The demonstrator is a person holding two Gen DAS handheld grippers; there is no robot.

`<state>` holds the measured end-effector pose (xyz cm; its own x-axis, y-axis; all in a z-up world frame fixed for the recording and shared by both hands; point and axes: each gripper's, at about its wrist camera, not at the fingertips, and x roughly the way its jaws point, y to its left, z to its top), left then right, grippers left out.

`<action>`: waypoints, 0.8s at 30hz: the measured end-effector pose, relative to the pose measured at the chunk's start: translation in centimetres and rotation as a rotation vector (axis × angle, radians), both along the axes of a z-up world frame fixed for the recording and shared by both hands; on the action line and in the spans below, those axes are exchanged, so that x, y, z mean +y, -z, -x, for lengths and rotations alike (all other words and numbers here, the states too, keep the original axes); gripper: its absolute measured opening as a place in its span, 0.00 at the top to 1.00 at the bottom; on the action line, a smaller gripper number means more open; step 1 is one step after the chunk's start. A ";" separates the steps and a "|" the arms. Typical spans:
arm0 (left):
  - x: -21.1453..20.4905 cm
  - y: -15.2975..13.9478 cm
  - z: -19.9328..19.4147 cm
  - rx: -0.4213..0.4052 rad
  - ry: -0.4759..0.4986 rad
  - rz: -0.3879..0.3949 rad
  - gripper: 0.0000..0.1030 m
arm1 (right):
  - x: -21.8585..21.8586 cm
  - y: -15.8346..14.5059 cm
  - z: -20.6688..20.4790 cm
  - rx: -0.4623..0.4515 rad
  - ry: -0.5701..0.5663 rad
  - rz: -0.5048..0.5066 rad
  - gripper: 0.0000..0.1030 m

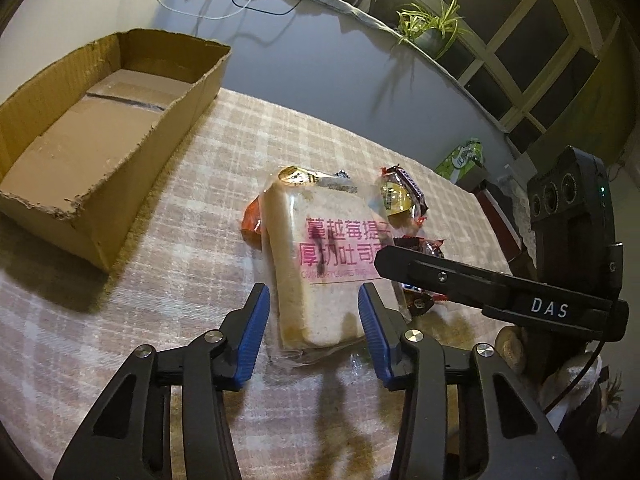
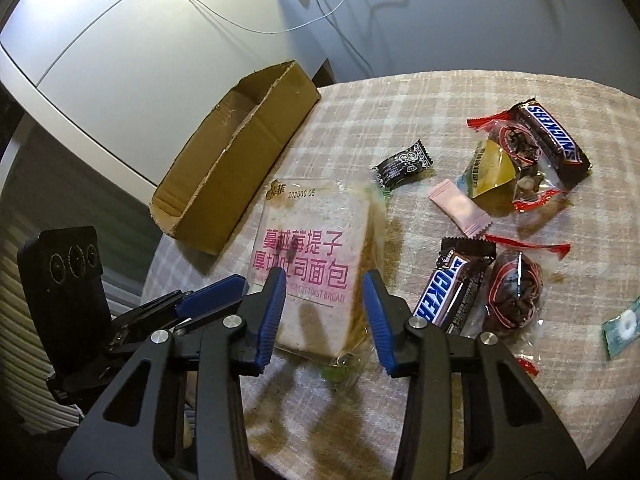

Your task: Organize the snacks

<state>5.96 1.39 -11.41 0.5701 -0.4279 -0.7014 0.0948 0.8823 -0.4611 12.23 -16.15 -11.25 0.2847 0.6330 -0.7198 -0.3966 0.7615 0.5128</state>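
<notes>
Wrapped toast slice (image 1: 320, 264) lies between left gripper (image 1: 314, 336) pads — right gripper (image 2: 324, 316) too; neither visibly pinching.

Checked tablecloth (image 2: 460, 92) carries a cardboard box (image 2: 240, 168); bread packet (image 2: 316, 256); Snickers bars (image 2: 444, 292); sachets (image 2: 460, 208).

Right gripper (image 2: 324, 316) is straddling the near end of the toast bread pack (image 2: 320, 256), blue pads not visibly pressing it. Left gripper (image 2: 212, 300) is poking in from the left, beside the pack. Cardboard box (image 2: 236, 168) is sitting behind on the checked tablecloth (image 2: 440, 92); Snickers bars (image 2: 452, 288) are lying right.
</notes>
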 end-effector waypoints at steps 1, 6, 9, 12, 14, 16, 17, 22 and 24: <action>0.0 0.1 -0.1 0.004 0.000 0.003 0.58 | 0.0 0.0 0.0 0.004 -0.001 0.001 0.59; 0.1 0.8 -0.6 0.020 0.002 0.004 0.58 | 0.1 1.0 -1.1 0.039 0.016 0.023 0.59; 0.1 1.0 -0.7 0.021 0.009 0.009 0.58 | -0.2 1.4 -1.6 0.072 0.019 -0.006 0.59; 0.1 1.1 -1.0 0.020 0.016 0.014 0.58 | -0.3 1.9 -2.0 0.091 0.017 -0.023 0.59; -0.1 1.1 -1.1 0.019 0.023 0.016 0.59 | -0.5 1.9 -2.0 0.096 0.013 -0.027 0.59; -0.4 1.0 -1.2 0.015 0.029 0.010 0.59 | -0.4 1.7 -1.9 0.096 0.006 -0.030 0.59; -0.5 0.9 -1.1 0.011 0.033 0.005 0.59 | -0.4 1.6 -1.9 0.096 0.003 -0.031 0.59; -0.8 0.5 -1.0 0.000 0.038 -0.007 0.59 | 0.1 1.2 -1.6 0.084 0.006 -0.020 0.59; -0.8 0.3 -0.8 -0.010 0.033 -0.008 0.59 | 0.2 1.0 -1.5 0.077 0.003 -0.018 0.59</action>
